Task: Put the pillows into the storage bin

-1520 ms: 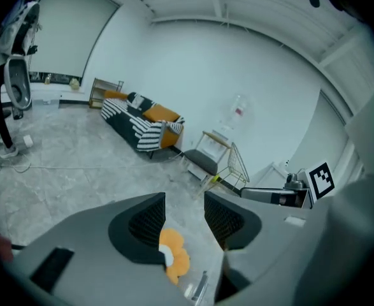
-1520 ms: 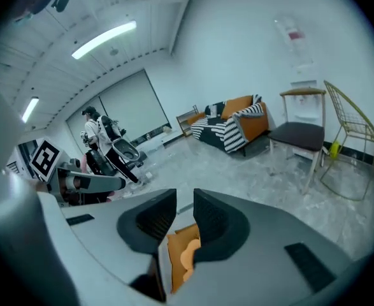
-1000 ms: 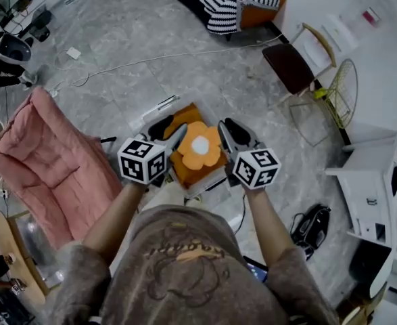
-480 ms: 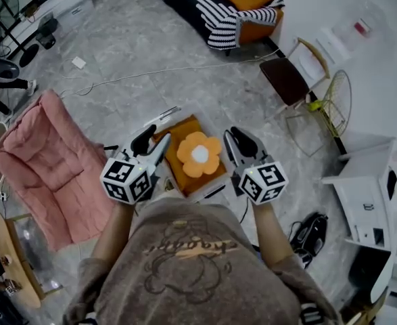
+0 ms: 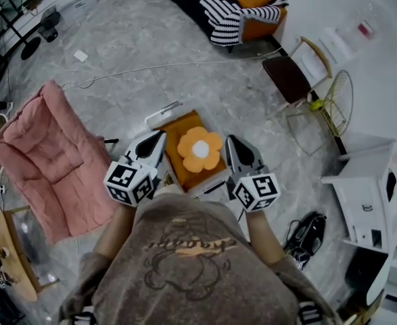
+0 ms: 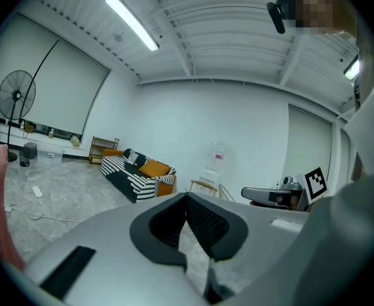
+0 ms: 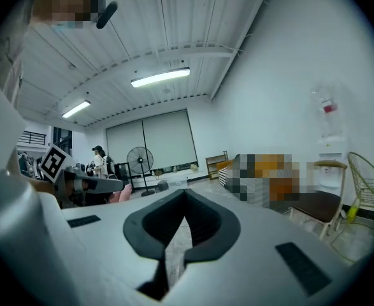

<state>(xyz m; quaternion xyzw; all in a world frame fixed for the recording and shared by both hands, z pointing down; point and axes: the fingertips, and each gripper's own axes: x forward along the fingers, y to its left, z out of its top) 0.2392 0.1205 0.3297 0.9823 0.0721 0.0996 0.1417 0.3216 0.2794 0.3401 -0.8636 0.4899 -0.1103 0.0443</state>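
Note:
An orange and white flower-shaped pillow [image 5: 199,149] lies on a square orange pillow [image 5: 180,128] inside the clear storage bin [image 5: 208,188] on the floor. My left gripper [image 5: 160,135] hovers at the bin's left side, shut with nothing in it. At the bin's right side my right gripper [image 5: 230,141] is also shut and empty. Neither touches the pillows. In the left gripper view the left gripper [image 6: 187,196] shows its pads closed together against the room. The right gripper view shows the right gripper [image 7: 185,193] the same way.
A pink padded cushion [image 5: 46,161] lies on the floor to the left. A striped sofa [image 5: 218,2] stands at the far end, with a chair [image 5: 289,70] and a yellow wire stand [image 5: 337,100] to the right. White furniture [image 5: 374,188] stands at right. A cable [image 5: 151,63] crosses the floor.
Both grippers have drawn back from the flower pillow's sides toward the person. The left jaws have closed. The pillow stays in the bin.

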